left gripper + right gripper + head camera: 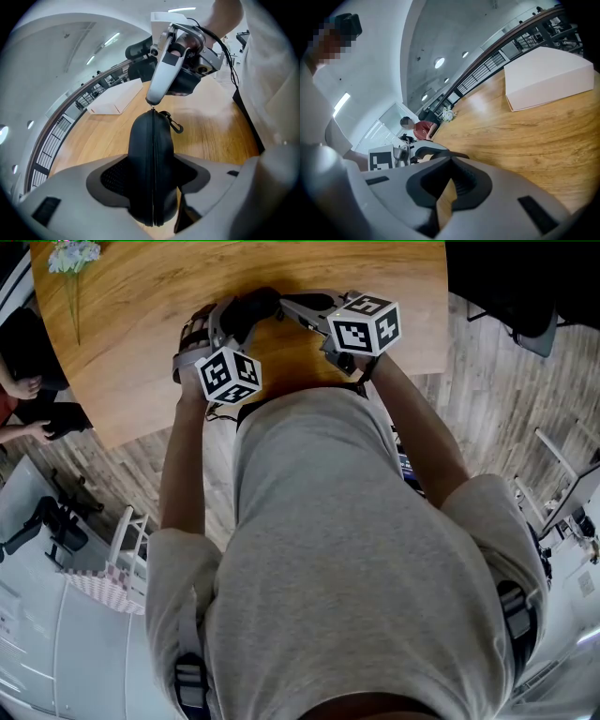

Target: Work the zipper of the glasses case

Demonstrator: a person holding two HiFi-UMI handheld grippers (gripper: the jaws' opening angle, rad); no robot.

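Observation:
A black zip-up glasses case (152, 145) stands on edge between my left gripper's pads, its zipper seam facing the camera. My left gripper (153, 180) is shut on the case's two sides, just above the wooden table (211, 136). A small clip (174, 124) hangs off the case's far end. My right gripper (153, 100) comes down from beyond, its white fingertips shut on the zipper pull at that far end. In the head view the case (251, 310) lies between the left gripper (234, 322) and the right gripper (283, 304). In the right gripper view the jaws (447, 187) are closed and the pull is hidden.
A white box (548, 77) lies on the table beyond the case, also seen as the white box (115, 101). A bunch of flowers (73, 256) lies at the table's far left corner. A person in red (419, 129) sits past that end. Railings run behind.

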